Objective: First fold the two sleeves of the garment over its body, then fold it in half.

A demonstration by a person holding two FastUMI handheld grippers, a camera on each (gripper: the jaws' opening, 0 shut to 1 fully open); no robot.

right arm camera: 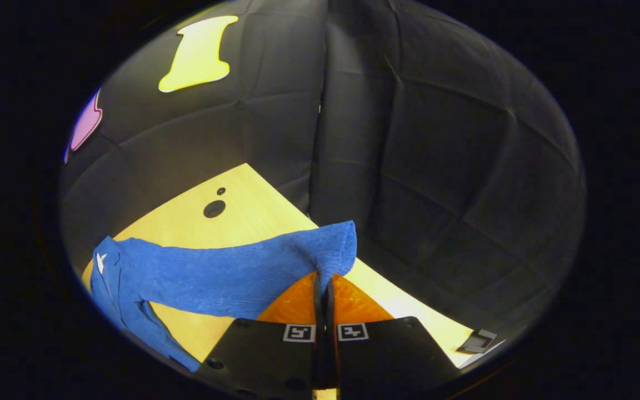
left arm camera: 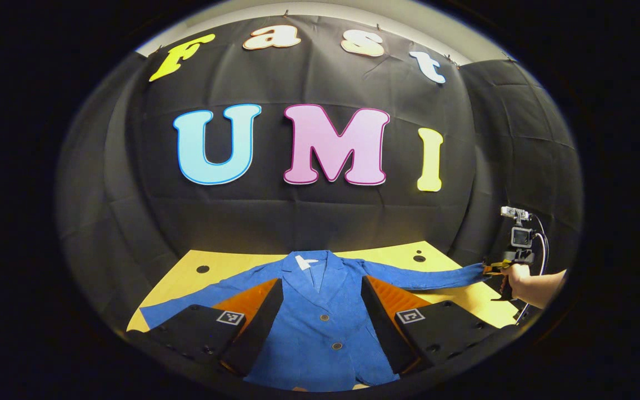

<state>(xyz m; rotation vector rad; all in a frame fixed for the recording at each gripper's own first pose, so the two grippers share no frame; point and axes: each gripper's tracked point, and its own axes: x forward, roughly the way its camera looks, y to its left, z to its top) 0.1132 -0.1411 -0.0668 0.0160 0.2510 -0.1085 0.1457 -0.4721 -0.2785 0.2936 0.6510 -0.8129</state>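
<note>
A blue jacket (left arm camera: pixel 320 316) lies face up on the pale wooden table (left arm camera: pixel 220 261), collar toward the back wall. My left gripper (left arm camera: pixel 321 283) hovers open over the jacket's chest, its fingers spread wide with nothing between them. One sleeve (left arm camera: pixel 186 303) rests flat toward the left. The other sleeve (left arm camera: pixel 425 276) stretches out to the right, where a hand holds my right gripper (left arm camera: pixel 492 269) at the cuff. In the right gripper view, the right gripper (right arm camera: pixel 324 276) is shut on the sleeve's cuff (right arm camera: pixel 336 244), and the sleeve (right arm camera: pixel 225 275) runs back to the collar (right arm camera: pixel 103 261).
Dark round holes (left arm camera: pixel 203 269) (left arm camera: pixel 419 258) (right arm camera: pixel 214 209) mark the tabletop near the back. A small black marker (right arm camera: pixel 478 340) sits at the table's near right edge. Black cloth walls close in behind and to the right of the table (right arm camera: pixel 253 205).
</note>
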